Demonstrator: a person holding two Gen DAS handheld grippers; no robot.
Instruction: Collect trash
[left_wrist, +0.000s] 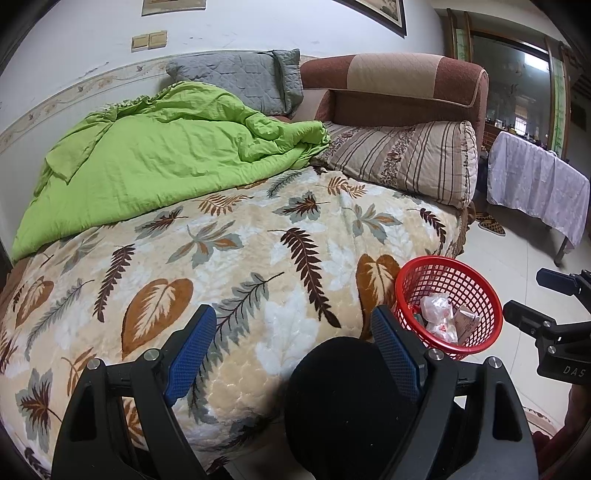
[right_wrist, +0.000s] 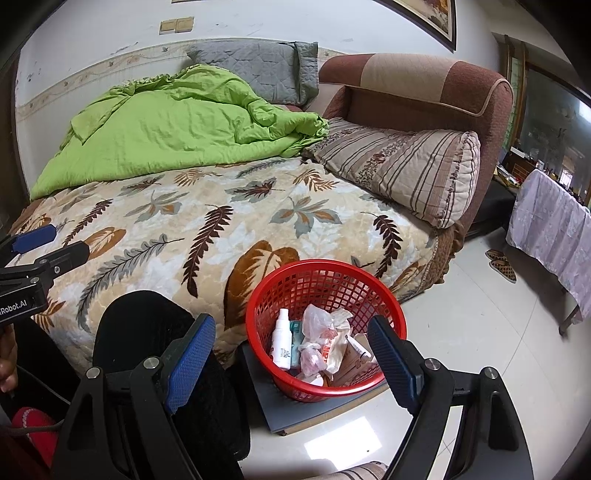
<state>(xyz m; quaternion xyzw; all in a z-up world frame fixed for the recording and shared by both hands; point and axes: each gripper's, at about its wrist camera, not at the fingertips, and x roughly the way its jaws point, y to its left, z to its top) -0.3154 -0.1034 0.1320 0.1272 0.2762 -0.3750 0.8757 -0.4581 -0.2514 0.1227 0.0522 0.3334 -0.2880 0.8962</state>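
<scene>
A red mesh basket (right_wrist: 325, 284) stands on a grey board (right_wrist: 306, 410) on the floor beside the bed. It holds a white spray bottle (right_wrist: 281, 345), a crumpled plastic bag (right_wrist: 325, 339) and small cartons (right_wrist: 354, 363). My right gripper (right_wrist: 293, 354) is open and empty, just in front of the basket. My left gripper (left_wrist: 295, 343) is open and empty over the leaf-patterned blanket (left_wrist: 229, 258), with the basket (left_wrist: 448, 280) to its right. The right gripper's body also shows in the left wrist view at the right edge.
A green quilt (left_wrist: 155, 155), a grey pillow (left_wrist: 240, 77) and a striped pillow (left_wrist: 402, 158) lie on the bed. A brown headboard (left_wrist: 399, 81) stands behind. A cloth-covered table (right_wrist: 554, 229) and slippers (right_wrist: 502, 264) are on the tiled floor at right. A black knee (right_wrist: 155, 350) is near.
</scene>
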